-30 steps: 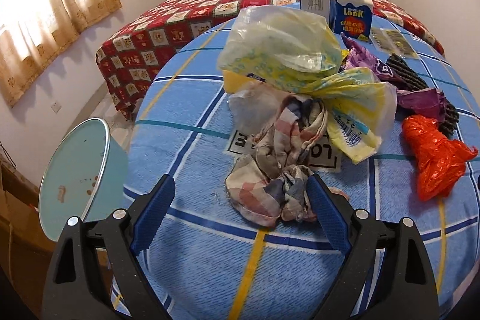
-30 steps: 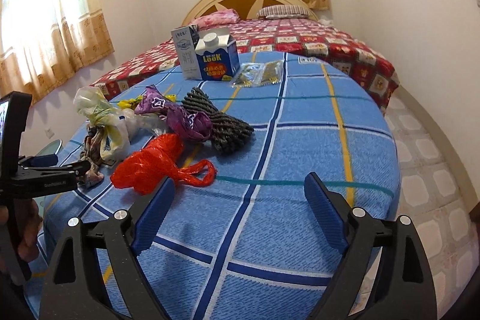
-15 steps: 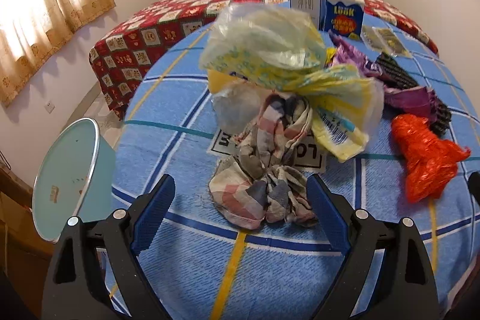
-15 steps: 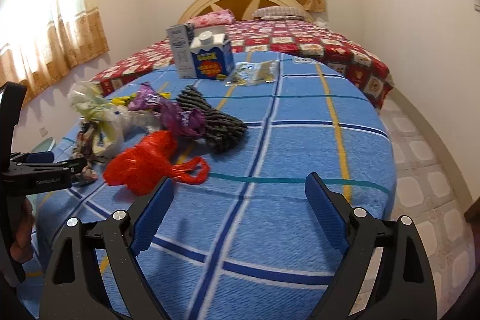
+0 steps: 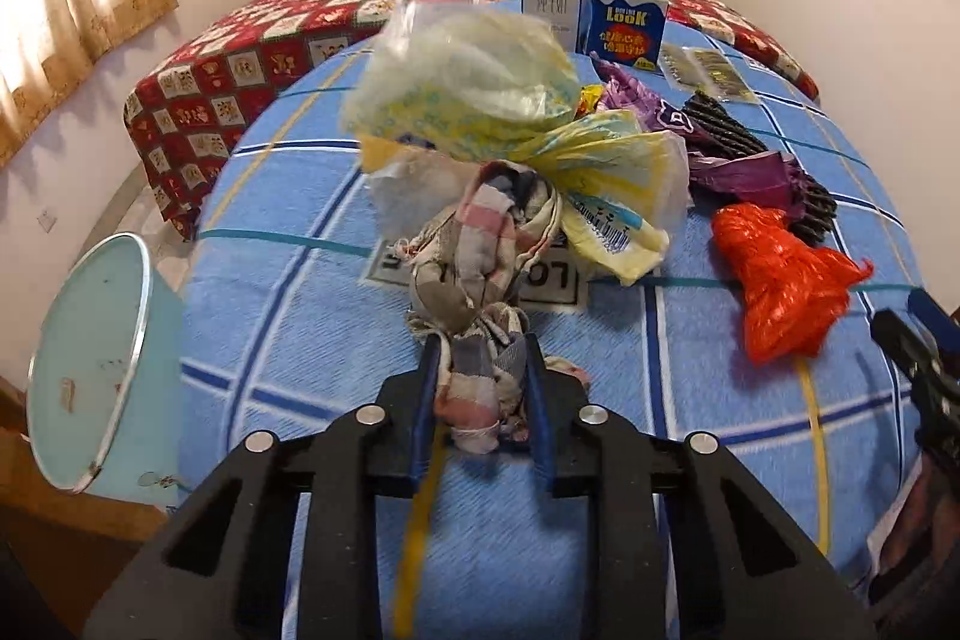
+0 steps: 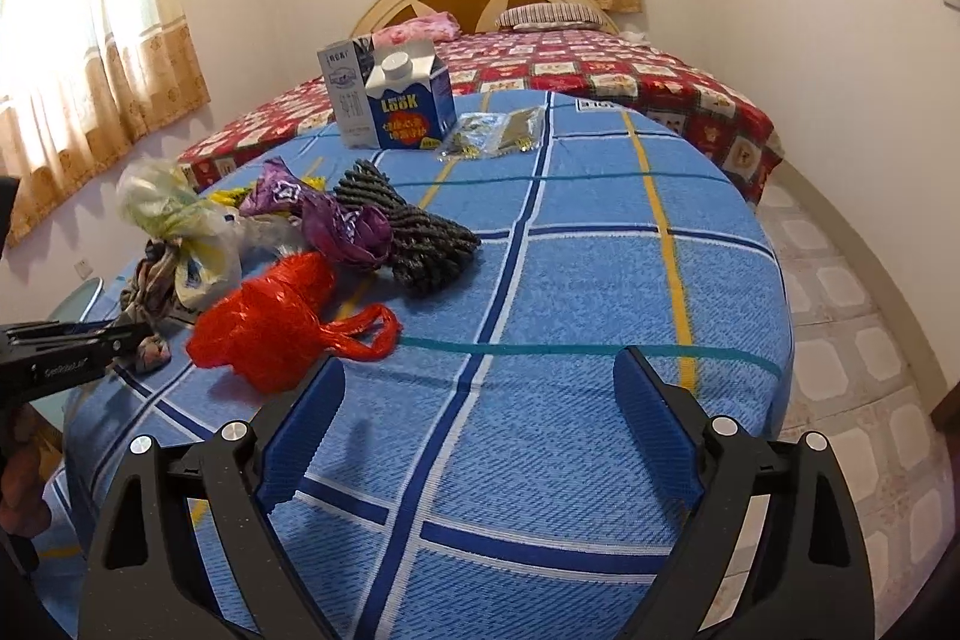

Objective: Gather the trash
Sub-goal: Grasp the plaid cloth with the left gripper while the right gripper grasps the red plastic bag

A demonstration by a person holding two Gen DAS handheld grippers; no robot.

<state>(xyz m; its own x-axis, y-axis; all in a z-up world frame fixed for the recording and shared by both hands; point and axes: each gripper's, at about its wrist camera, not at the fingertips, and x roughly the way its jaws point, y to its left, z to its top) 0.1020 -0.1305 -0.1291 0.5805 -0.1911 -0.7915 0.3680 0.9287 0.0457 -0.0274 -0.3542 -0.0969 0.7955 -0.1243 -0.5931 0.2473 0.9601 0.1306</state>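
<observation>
My left gripper (image 5: 480,370) is shut on the near end of a crumpled checked rag (image 5: 474,268) that lies on the round blue-clothed table (image 5: 288,292). Behind the rag is a yellow-and-clear plastic bag (image 5: 480,100), and to the right a red plastic bag (image 5: 774,274). A pale blue trash bin (image 5: 90,370) stands beside the table on the left. My right gripper (image 6: 480,400) is open and empty above the table's near part; the red bag (image 6: 270,322) lies just beyond its left finger. The left gripper (image 6: 66,346) shows at the far left, at the rag (image 6: 150,280).
A purple bag (image 5: 738,160) and a dark ribbed cloth (image 6: 420,238) lie mid-table. A blue milk carton (image 6: 408,106), a grey carton (image 6: 345,94) and clear packets (image 6: 498,130) stand at the far edge. A bed with a red quilt (image 6: 600,76) is behind. Tiled floor (image 6: 840,292) lies to the right.
My left gripper has closed its fingers onto the near end of the checked rag. My right gripper has moved slightly closer to the red bag and stays open.
</observation>
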